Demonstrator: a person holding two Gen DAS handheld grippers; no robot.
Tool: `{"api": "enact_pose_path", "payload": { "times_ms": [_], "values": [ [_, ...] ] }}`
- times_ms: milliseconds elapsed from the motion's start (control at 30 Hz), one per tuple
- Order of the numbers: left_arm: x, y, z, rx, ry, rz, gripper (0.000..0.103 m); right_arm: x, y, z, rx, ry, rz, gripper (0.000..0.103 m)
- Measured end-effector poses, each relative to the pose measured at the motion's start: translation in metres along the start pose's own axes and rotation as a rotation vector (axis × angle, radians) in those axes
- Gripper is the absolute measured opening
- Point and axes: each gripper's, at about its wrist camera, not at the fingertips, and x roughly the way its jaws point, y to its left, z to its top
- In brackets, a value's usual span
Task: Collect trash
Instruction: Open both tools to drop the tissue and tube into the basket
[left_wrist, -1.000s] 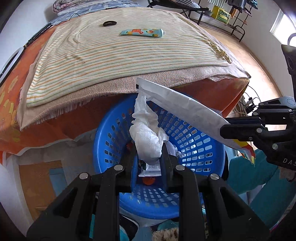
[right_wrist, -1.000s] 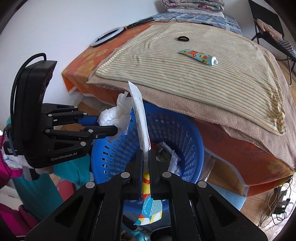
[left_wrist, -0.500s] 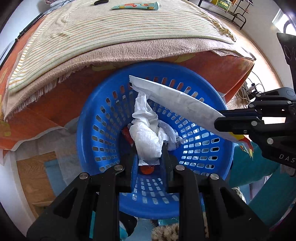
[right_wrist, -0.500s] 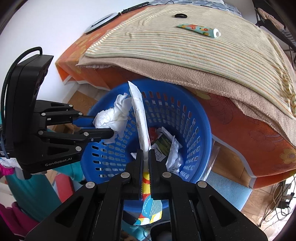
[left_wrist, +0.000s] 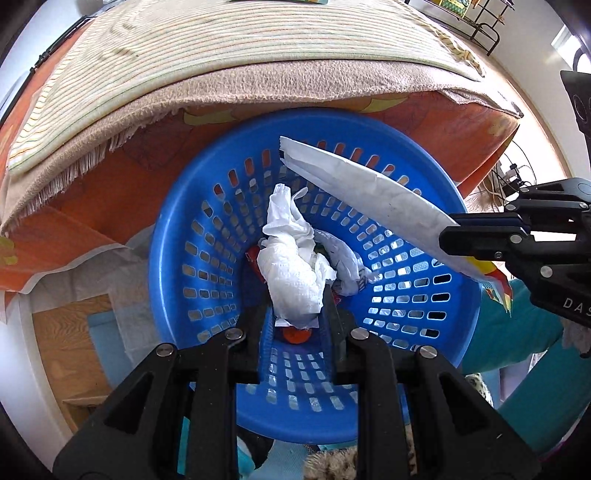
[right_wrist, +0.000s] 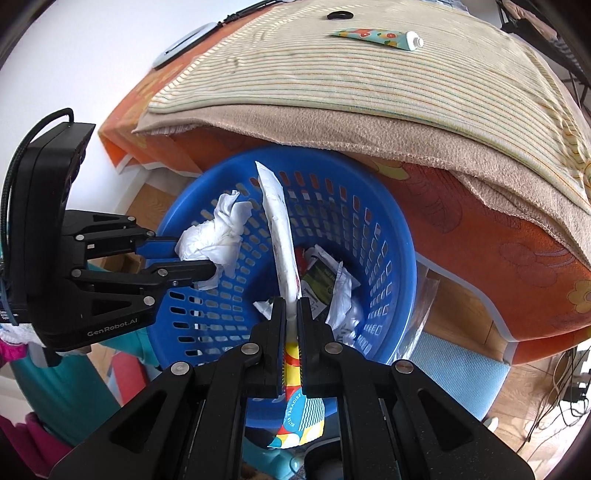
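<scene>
A round blue plastic basket (left_wrist: 207, 280) (right_wrist: 391, 258) stands on the floor against the bed. My left gripper (left_wrist: 295, 306) (right_wrist: 199, 264) is shut on a crumpled white tissue (left_wrist: 291, 273) (right_wrist: 214, 240) and hangs over the basket's inside. My right gripper (right_wrist: 291, 314) (left_wrist: 448, 242) is shut on a flat white wrapper (right_wrist: 279, 236) (left_wrist: 365, 195) with a colourful printed end (right_wrist: 299, 417). The wrapper reaches out over the basket. Several crumpled papers and packets (right_wrist: 328, 280) lie at the basket's bottom, with a small orange piece (left_wrist: 296, 335) among them.
The bed carries a striped blanket (right_wrist: 332, 70) over a tan one (left_wrist: 258, 85) and an orange sheet. A floral tube (right_wrist: 380, 37) and a black ring (right_wrist: 339, 15) lie on the striped blanket. A light blue mat (right_wrist: 454, 365) and cables (right_wrist: 569, 376) are on the wooden floor.
Both grippers have sunk toward the basket with the tissue and the wrapper still held. The views now tilt further down, and the basket fills more of each.
</scene>
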Motion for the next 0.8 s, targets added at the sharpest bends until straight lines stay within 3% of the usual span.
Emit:
{"api": "enact_pose_path", "payload": {
  "times_ms": [300,433,533,600,633,733,800],
  "values": [
    [0.0039,0.0048,0.0013,-0.018,0.008,0.006,0.025,0.0007,-0.0003,-0.0004,0.003,0.002,-0.015,0.006],
    [0.0036,0.0051,0.0017,-0.025,0.003,0.011,0.035,0.0025,-0.0005,0.0004,0.007,0.01,-0.028,0.01],
    [0.004,0.0059,0.0024,-0.03,0.005,0.012,0.036,0.0025,0.0009,0.0005,0.003,0.008,-0.039,0.024],
    [0.0042,0.0064,0.0027,-0.033,0.004,0.014,0.046,0.0016,0.0013,0.0005,-0.002,0.003,-0.045,0.036],
    [0.0035,0.0064,0.0028,-0.034,-0.001,0.016,0.054,0.0011,0.0012,0.0003,-0.004,0.001,-0.049,0.037],
    [0.0021,0.008,0.0036,-0.039,-0.009,0.021,0.058,0.0009,0.0019,0.0009,-0.008,0.001,-0.068,0.041],
    [0.0019,0.0103,0.0046,-0.049,-0.012,0.024,0.063,-0.0004,0.0012,0.0005,-0.007,-0.003,-0.076,0.053]
  ]
}}
